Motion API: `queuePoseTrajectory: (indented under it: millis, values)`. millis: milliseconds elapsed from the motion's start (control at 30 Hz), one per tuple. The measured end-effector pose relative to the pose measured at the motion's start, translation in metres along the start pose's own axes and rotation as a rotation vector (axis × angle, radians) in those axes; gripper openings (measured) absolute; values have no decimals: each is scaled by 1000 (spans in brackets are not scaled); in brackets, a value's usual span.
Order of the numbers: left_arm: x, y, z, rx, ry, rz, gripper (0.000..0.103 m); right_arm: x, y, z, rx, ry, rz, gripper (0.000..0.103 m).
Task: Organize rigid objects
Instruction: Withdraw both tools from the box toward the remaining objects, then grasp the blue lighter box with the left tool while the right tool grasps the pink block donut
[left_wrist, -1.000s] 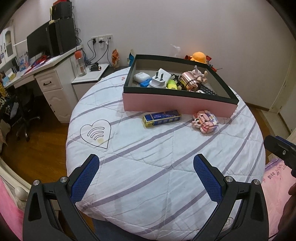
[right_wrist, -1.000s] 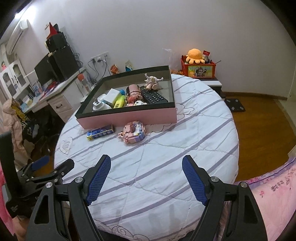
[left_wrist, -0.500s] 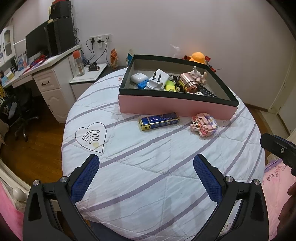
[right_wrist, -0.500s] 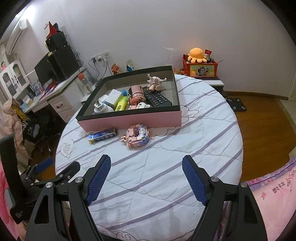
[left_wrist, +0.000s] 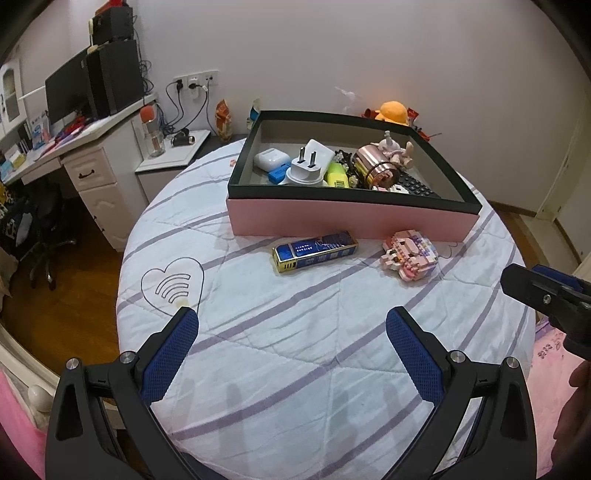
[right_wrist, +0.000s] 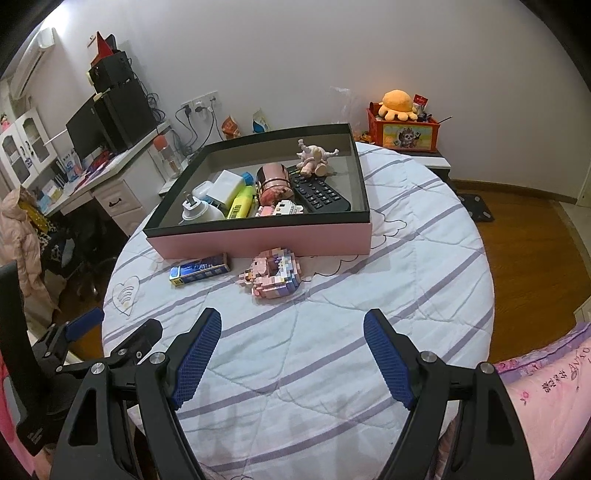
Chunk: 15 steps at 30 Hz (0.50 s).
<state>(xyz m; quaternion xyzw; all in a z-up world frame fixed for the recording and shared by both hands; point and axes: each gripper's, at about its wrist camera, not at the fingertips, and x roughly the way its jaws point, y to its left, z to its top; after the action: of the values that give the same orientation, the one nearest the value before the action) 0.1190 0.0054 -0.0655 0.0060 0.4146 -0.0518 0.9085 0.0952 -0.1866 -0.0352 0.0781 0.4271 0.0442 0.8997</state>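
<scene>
A pink box with a black rim (left_wrist: 351, 221) (right_wrist: 258, 242) stands at the far side of a round table (left_wrist: 295, 350); it holds a plug, a copper cup, a remote and several other items. In front of it lie a blue and gold pack (left_wrist: 315, 251) (right_wrist: 199, 270) and a pink block toy (left_wrist: 410, 255) (right_wrist: 273, 277). My left gripper (left_wrist: 291, 332) is open and empty above the near table. My right gripper (right_wrist: 291, 332) is open and empty, the block toy a little beyond it.
The table has a white cloth with purple stripes and a heart mark (left_wrist: 173, 286). A desk with monitor (left_wrist: 74, 96) stands far left. An orange box with a plush toy (right_wrist: 402, 127) sits behind the table. Wooden floor (right_wrist: 517, 229) lies to the right.
Both grippers have moved forward toward the table's objects; the box, pack and block toy appear larger and nearer. Both stay open.
</scene>
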Motion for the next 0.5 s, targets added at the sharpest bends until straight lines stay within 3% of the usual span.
queuePoseTrajectory:
  millis: [233, 500]
  values:
    - [24, 7, 8, 30, 14, 8, 103, 26, 6, 5, -11, 36, 13, 81]
    - [68, 8, 23, 28, 81, -23, 103, 61, 10, 14, -29, 84, 19, 81]
